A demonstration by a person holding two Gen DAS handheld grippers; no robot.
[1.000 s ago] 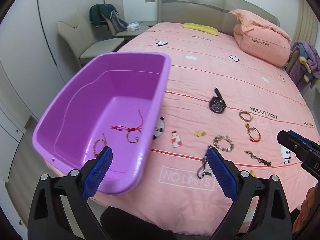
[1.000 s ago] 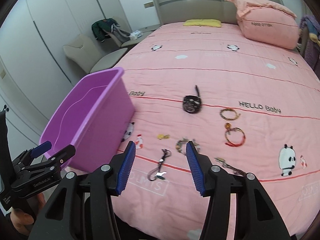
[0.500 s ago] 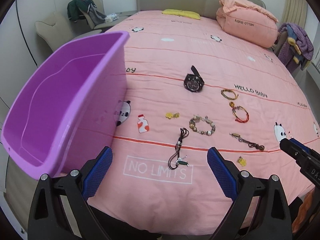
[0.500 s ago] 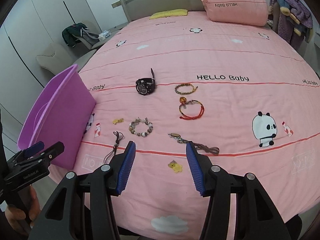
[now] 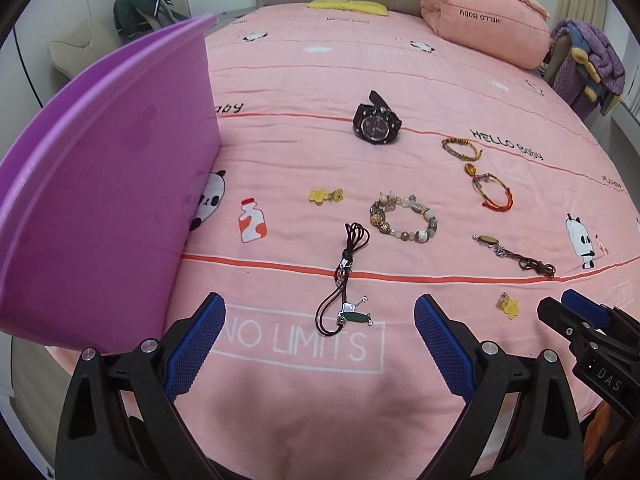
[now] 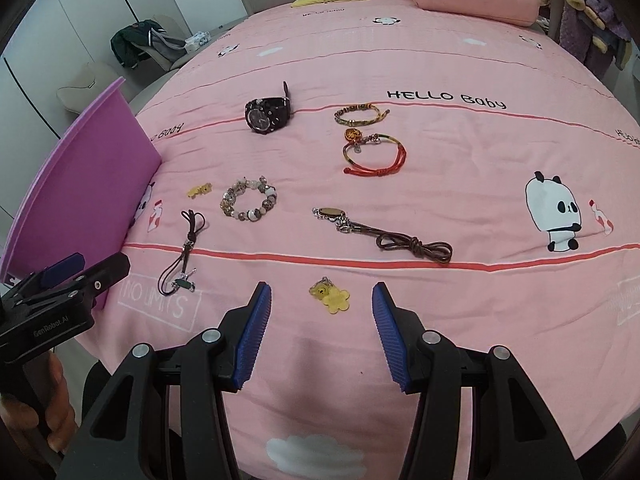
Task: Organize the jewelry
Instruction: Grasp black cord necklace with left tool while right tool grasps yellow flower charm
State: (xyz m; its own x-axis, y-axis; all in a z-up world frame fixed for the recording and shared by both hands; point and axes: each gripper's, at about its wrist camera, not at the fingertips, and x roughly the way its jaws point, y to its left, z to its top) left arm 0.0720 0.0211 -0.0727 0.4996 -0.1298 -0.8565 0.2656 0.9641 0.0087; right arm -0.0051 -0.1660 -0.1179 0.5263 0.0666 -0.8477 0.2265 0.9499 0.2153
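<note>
Jewelry lies spread on the pink bed: a black watch point(image 5: 376, 123) point(image 6: 267, 113), a beaded bracelet point(image 5: 403, 218) point(image 6: 249, 199), a dark cord pendant point(image 5: 345, 280) point(image 6: 183, 255), a braided bracelet point(image 6: 359, 113), a red string bracelet point(image 6: 374, 155), a brown cord with a metal tag point(image 6: 384, 233), a yellow flower charm point(image 6: 330, 295) and small yellow earrings point(image 5: 326, 196). The purple bin point(image 5: 100, 184) point(image 6: 76, 200) stands at the left. My left gripper point(image 5: 320, 332) is open, just short of the cord pendant. My right gripper point(image 6: 322, 320) is open, just short of the yellow charm.
A pink pillow point(image 5: 484, 28) and a yellow cloth point(image 5: 348, 5) lie at the head of the bed. An armchair with a dark jacket point(image 5: 140, 8) stands left of the bed. Purple clothes point(image 5: 588, 64) hang at the right. The bed's front edge is right below both grippers.
Both grippers swung right and down toward the bed. The bin's inside has left the left wrist view; the yellow charm now lies in front of my right gripper.
</note>
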